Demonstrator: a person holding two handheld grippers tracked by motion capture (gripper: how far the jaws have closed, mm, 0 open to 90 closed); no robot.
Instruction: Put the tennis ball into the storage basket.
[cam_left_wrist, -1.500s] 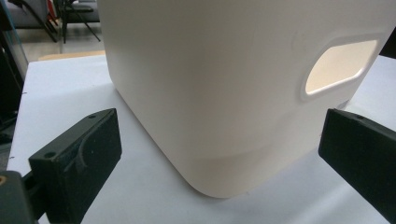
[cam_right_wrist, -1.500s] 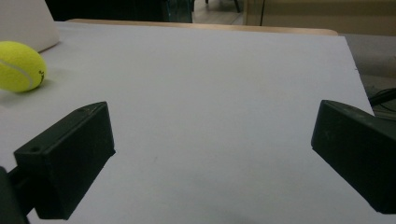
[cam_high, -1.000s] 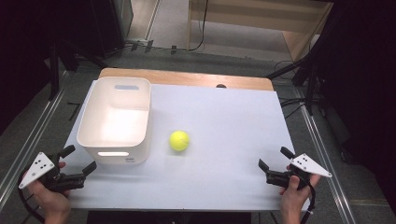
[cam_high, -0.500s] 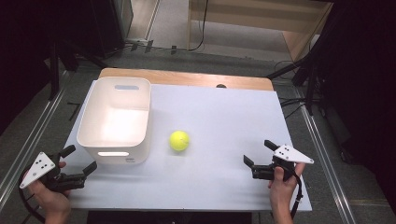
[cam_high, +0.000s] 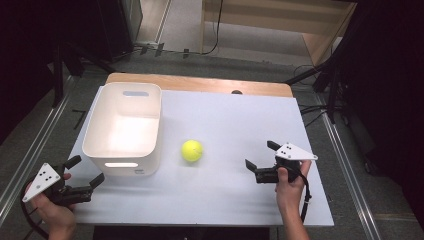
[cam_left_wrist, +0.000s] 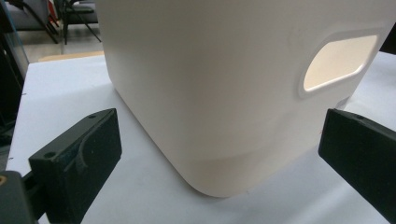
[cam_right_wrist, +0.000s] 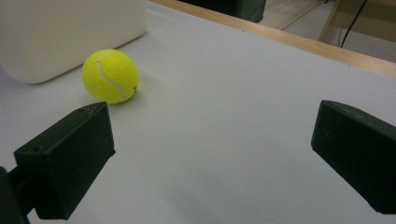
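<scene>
We see the tennis ball (cam_high: 192, 150) free on the white table (cam_high: 225, 200), white bin (cam_high: 125, 127) at its nine o'clock, both the right gripper (cam_high: 260, 157) and the left gripper (cam_high: 85, 170) spread wide, holding nothing.

My tennis ball (cam_high: 192, 150) is bright yellow-green with a white curved seam running across it. The tub (cam_high: 123, 129) next to it is plain creamy white, no pattern at all. Table top (cam_high: 225, 125) is a pale grey-white sheet with a light wood strip along the far edge. Both my grippers, left (cam_high: 84, 171) and right (cam_high: 260, 156), have matte black jaws, each with a light grey plate on top dotted with small dark holes.
</scene>
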